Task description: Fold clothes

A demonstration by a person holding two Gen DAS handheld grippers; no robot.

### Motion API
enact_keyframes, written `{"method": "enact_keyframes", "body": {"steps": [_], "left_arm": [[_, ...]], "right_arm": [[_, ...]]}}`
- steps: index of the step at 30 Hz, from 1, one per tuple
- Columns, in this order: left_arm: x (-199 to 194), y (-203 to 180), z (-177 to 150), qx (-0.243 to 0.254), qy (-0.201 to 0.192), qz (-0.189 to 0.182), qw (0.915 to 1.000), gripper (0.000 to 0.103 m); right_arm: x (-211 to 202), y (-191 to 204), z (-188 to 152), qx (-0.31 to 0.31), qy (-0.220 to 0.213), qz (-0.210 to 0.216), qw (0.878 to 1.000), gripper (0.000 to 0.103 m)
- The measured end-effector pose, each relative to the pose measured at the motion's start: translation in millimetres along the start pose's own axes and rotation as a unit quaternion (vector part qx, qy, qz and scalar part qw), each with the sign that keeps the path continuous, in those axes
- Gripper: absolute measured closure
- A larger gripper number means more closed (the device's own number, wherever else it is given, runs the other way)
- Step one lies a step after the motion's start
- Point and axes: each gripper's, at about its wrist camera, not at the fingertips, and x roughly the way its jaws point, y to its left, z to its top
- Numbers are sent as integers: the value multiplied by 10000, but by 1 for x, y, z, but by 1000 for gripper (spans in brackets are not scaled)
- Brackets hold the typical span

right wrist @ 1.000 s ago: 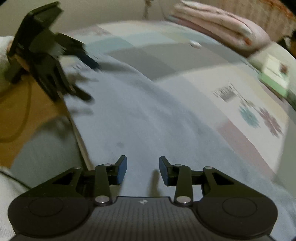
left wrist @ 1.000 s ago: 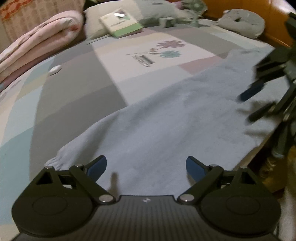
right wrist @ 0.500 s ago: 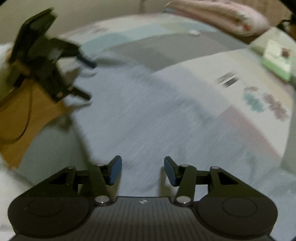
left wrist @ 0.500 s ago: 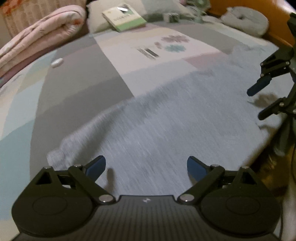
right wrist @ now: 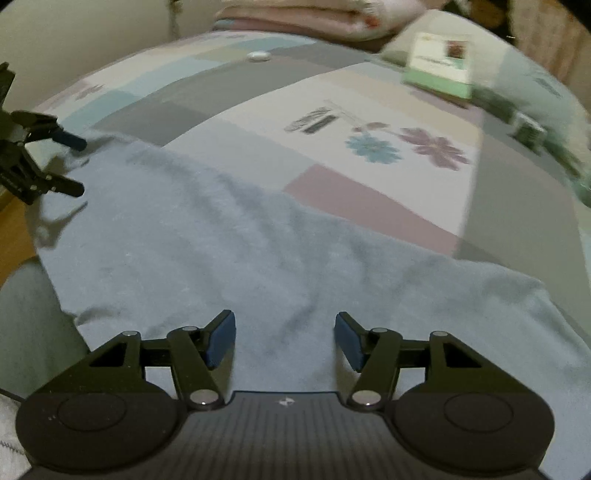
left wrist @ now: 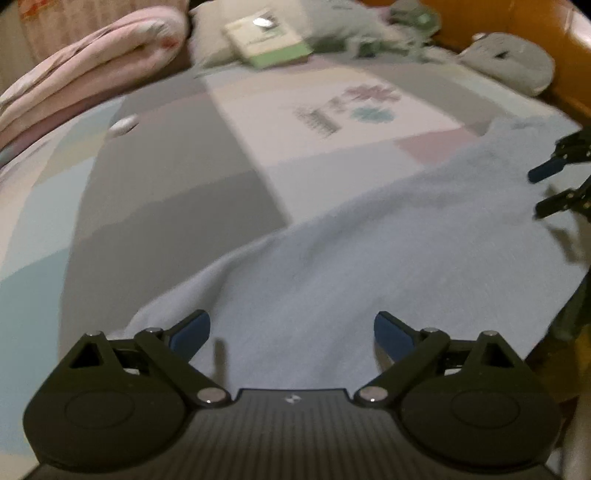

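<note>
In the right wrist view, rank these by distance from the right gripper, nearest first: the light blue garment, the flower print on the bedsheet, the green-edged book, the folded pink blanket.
From the right gripper:
1. Light blue garment, spread directly under the opening jaws, nothing gripped.
2. Flower print, ahead and slightly right on the bedsheet.
3. Green-edged book, farther back on the right.
4. Folded pink blanket, at the far edge, top centre.

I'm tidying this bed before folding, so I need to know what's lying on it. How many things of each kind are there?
Light blue garment: 1
Folded pink blanket: 1
Green-and-white book: 1
Small white object: 1
Grey neck pillow: 1
Total: 5
A blurred greenish clutter beyond the book is too unclear to count.
</note>
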Motion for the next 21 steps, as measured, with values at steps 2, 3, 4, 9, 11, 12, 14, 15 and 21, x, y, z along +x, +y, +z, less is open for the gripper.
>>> {"method": "enact_keyframes", "body": {"steps": [2,3,4,9,11,12,14,15,21], "left_arm": [[9,-8,9,65,-10,-96,9999,7],[15,-10,12,84,32,-118,9999,7],[23,-12,14,80,121,-120,9998,7],[28,-7,6,-244,305,75,9992,4],[25,-6,4,-316,356,179,9987,4],[21,-9,4,-272,394,306,9984,5],[13,-22,10,-78,347,545,9979,7],[8,-30,15,17,264,581,9980,7],[-17,-91,46,420,-261,147,9987,6]], "right_arm": [[-5,-13,-8,245,-40,-155,9996,35],[-8,-22,-13,376,-51,-240,9990,34],[-9,-28,-21,474,11,-323,9983,34],[-23,-45,-71,661,230,-694,9951,20],[-34,-52,-87,770,220,-780,9937,19],[-38,-56,-90,891,186,-754,9930,19],[-48,-63,-93,1045,5,-760,9916,19],[-49,-66,-93,1083,-34,-844,9905,19],[-52,-86,-107,1461,-71,-894,9852,17]]}}
